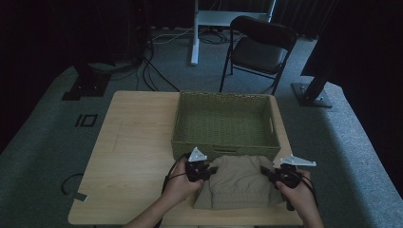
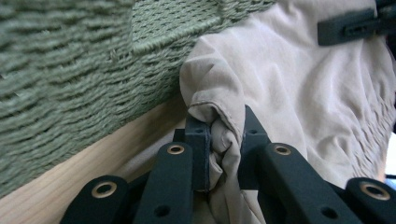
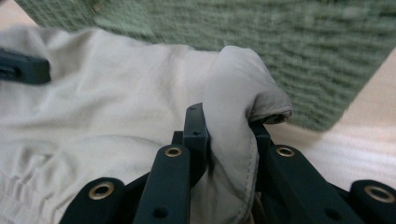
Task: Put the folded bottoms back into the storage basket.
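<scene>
A folded beige garment [image 1: 237,183] with an elastic waistband lies on the wooden table [image 1: 133,156], just in front of a green woven basket [image 1: 225,121]. My left gripper [image 1: 209,170] is shut on the garment's left corner, and a bunched fold of beige cloth [image 2: 224,135] is pinched between its jaws. At the garment's right corner my right gripper [image 1: 267,173] is shut on another fold of the cloth [image 3: 231,140]. The basket wall [image 2: 70,79] stands close behind both grips and also rises behind the cloth as a green woven wall [image 3: 289,42].
The basket's inside is empty and takes up the table's far middle. Bare tabletop stretches to the left of the garment. A black folding chair [image 1: 259,50] and stand legs are on the carpet beyond the table. A cable [image 1: 71,183] hangs off the table's left front corner.
</scene>
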Motion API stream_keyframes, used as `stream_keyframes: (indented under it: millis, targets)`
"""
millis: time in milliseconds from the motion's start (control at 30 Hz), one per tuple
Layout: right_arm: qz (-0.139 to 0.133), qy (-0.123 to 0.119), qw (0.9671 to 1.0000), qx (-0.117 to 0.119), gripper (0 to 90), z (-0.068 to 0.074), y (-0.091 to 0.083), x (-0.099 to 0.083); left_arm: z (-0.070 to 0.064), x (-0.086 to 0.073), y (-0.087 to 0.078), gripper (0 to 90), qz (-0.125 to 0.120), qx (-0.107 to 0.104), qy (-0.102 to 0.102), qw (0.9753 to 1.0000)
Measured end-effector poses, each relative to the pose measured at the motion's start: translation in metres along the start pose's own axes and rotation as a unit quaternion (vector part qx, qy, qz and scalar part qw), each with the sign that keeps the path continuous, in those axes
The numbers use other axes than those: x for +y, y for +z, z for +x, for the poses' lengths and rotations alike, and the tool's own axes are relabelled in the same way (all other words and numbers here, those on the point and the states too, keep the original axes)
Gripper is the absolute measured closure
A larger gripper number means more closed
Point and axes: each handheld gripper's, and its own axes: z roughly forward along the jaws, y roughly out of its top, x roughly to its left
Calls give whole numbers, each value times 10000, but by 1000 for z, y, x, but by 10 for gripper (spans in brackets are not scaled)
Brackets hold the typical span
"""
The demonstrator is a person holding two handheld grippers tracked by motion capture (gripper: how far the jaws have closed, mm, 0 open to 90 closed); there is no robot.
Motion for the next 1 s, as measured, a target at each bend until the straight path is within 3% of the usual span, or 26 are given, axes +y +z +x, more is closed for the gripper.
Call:
stream_keyframes:
  millis: [200, 600, 1000]
  targets:
    - [-210, -81, 9997, 87, 773, 4, -10, 18, 2, 15, -15, 797, -74, -36, 164, 9998]
    - [-657, -275, 9972, 221, 776, 16, -27, 58, 11, 49, -41, 798, -477, 21, 194, 9987]
    - [-832, -354, 9956, 250, 778, 19, -25, 95, 22, 81, -56, 799, -643, 176, 261, 9974]
